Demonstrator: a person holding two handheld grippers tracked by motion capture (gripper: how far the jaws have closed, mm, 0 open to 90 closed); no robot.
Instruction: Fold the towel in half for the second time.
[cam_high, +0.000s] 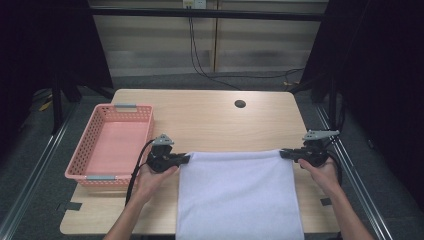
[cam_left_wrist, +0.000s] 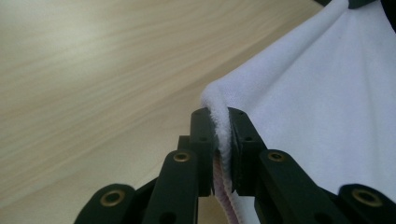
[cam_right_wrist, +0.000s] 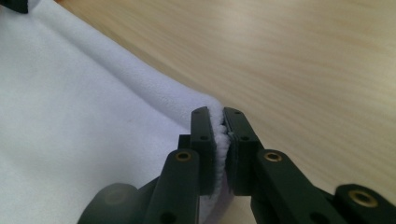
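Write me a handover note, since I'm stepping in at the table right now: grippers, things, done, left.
Left gripper: jaws shut on the towel at its far left corner.
Right gripper: jaws shut on the towel's far right corner.
Towel: spread on the table, far edge pulled straight between the grippers, near end hanging over the table's near edge.
Basket: pink, empty, at the table's left.
Done: both corners gripped.
Left: probably fold the towel, perhaps then put it in the basket.

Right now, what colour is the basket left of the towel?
Pink basket, with grey handles; clearest in the high view.
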